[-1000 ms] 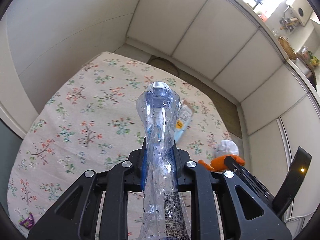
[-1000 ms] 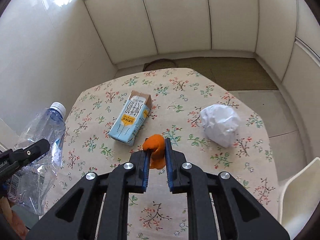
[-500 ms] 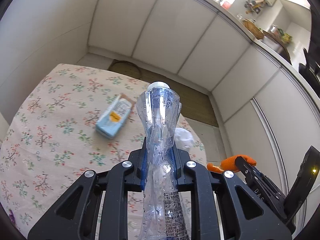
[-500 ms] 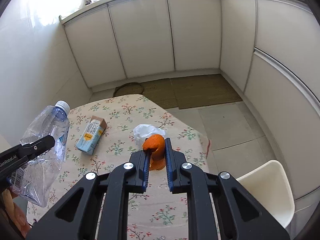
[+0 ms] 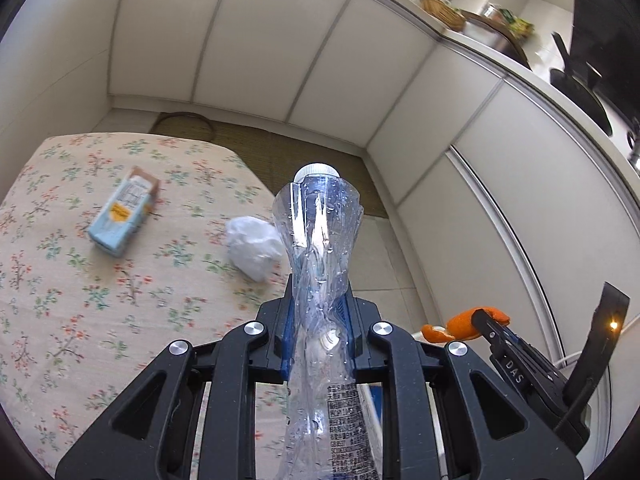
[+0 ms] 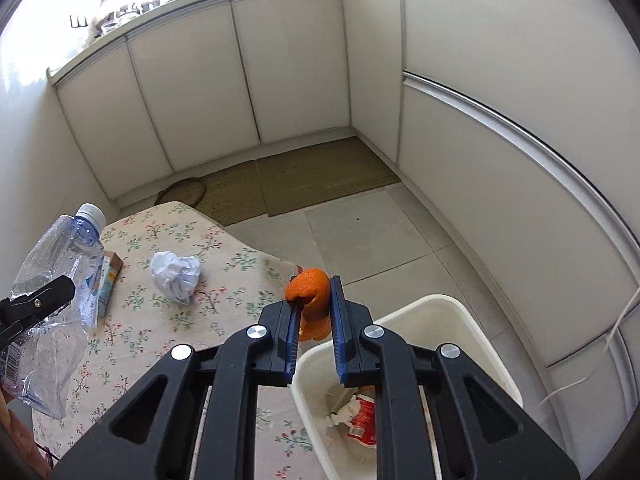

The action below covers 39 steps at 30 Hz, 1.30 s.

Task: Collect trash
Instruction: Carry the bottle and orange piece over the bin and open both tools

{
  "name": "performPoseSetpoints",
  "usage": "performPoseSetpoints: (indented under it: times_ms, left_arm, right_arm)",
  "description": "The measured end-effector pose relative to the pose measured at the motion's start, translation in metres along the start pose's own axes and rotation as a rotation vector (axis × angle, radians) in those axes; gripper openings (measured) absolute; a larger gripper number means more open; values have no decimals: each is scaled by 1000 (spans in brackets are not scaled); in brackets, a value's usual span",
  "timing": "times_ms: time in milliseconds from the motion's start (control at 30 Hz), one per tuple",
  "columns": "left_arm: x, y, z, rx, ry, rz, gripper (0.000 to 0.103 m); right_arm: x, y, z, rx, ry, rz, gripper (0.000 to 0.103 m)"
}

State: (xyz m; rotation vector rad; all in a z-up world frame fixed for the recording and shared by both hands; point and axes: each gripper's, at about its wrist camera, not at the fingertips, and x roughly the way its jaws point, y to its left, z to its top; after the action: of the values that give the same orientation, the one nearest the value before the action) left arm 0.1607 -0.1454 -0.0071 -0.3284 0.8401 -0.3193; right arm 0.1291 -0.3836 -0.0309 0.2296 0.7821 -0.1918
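Note:
My left gripper (image 5: 318, 316) is shut on a crushed clear plastic bottle (image 5: 320, 240) with a white cap, held above the flowered table (image 5: 80, 280). The bottle also shows at the left of the right wrist view (image 6: 60, 280). My right gripper (image 6: 314, 312) is shut on an orange peel (image 6: 310, 288) and holds it over the near rim of a cream trash bin (image 6: 460, 320) beside the table. The peel also shows in the left wrist view (image 5: 460, 326). A crumpled white paper ball (image 5: 252, 246) and a light-blue drink carton (image 5: 120, 216) lie on the table.
The bin holds a red-and-white wrapper (image 6: 362, 416) and some paper. White cabinets (image 6: 200, 80) run around the room. A woven mat (image 6: 312, 180) lies on the tiled floor past the table. A thin white cable (image 6: 616, 340) hangs at the right.
Both grippers have swung right, away from the table's middle. The right gripper with the peel has come over the bin, which now shows its contents. The bottle stays gripped.

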Motion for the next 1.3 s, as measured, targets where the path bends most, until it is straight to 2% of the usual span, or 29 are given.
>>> performPoseSetpoints:
  times_ms: [167,233,567,933,1033,1133,1300]
  left_arm:
    - [19,-42,-14,62,39,-57,18]
    - [27,-59,-20,81,58,-84,18]
    - [62,-127,-56,219,129,-164,18]
    - [100,-156,-77,271,222,-224,19]
    - [109,-157,-79,278,239,-223,29]
    - [112,-157,-80,275,243,-227,45]
    - [106,-155,-76,313,184,-139,47]
  right_arm:
    - [-1,-43,-8,61,29,-55,22]
    - [-3,-59,-10,86,23,-76,35]
    - [-21,-123,-18,159,-28,-221,62]
    - [-27,-164,-26,190,-34,-290,68]
    - [-27,-167,-26,192,-32,-299,69]
    - [-27,-167,-26,190,-30,-301,71]
    - [-27,-157,-23,170,-40,-299,75]
